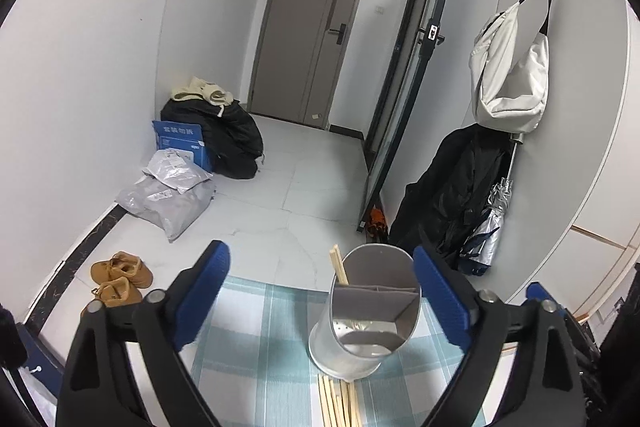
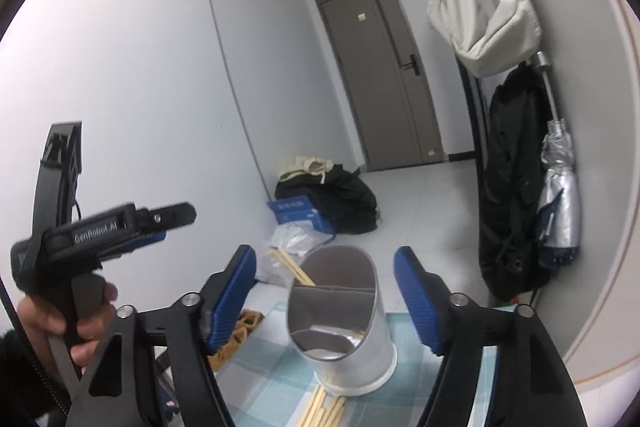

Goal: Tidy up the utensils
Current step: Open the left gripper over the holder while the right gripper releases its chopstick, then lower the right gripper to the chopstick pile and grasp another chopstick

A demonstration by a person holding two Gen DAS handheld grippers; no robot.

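On the teal checked tablecloth [image 1: 256, 339], both blue-padded grippers [image 1: 320, 291] [image 2: 324, 291] gape empty around the grey metal divided holder [image 1: 360, 323] — next, I judge, grasp the loose wooden chopsticks [image 1: 336, 403] before it.

Home entrance hallway. Grey entry door [image 1: 310, 39] with lever handle, upper centre of frame. White shoulder bag [image 1: 508, 75] hung on the wall, upper right; dark coat [image 1: 452, 187] and folded umbrella [image 1: 490, 223] below it. Tan shoes [image 1: 120, 279] on the tiled floor [image 1: 288, 195], lower left. Grey parcel bags [image 1: 172, 195] and blue carton [image 1: 182, 143] in the corner, beside what seems a heap of dark clothing [image 1: 232, 135].
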